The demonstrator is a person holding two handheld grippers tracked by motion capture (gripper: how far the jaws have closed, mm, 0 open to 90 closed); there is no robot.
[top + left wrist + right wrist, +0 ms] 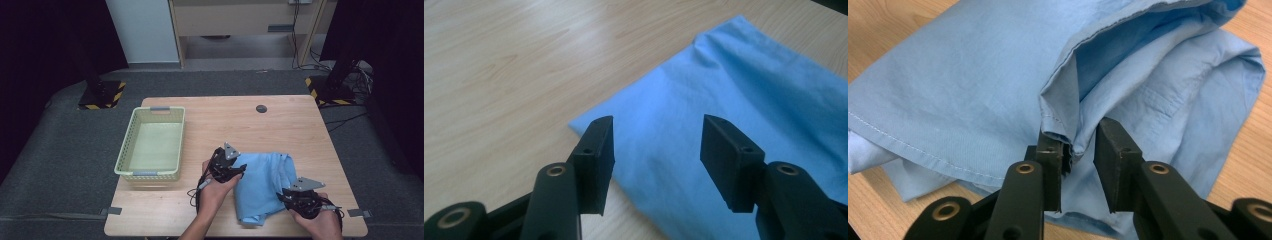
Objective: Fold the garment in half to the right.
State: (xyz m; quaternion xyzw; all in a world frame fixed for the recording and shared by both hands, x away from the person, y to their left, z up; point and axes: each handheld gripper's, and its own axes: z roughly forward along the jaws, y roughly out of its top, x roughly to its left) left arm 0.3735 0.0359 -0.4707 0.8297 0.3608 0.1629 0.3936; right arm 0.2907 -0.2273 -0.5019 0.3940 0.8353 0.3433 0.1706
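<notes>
A folded light blue garment (pixel 265 185) lies on the near right part of the wooden table (pixel 225 125). My left gripper (pixel 241 171) is at the garment's left edge. In the left gripper view its jaws stand open (pixel 657 135) just above a corner of the blue cloth (pixel 749 85), with nothing pressed between them. My right gripper (pixel 283 196) is at the garment's near right side. In the right gripper view its jaws (pixel 1078 145) stand a little apart, with a hemmed fold of the cloth (pixel 973 80) in the gap against one pad and free of the other.
A pale green plastic basket (pixel 125 145) stands empty on the left part of the table. A small dark round disc (pixel 261 108) sits near the far edge. Bare wood lies between the basket and the garment.
</notes>
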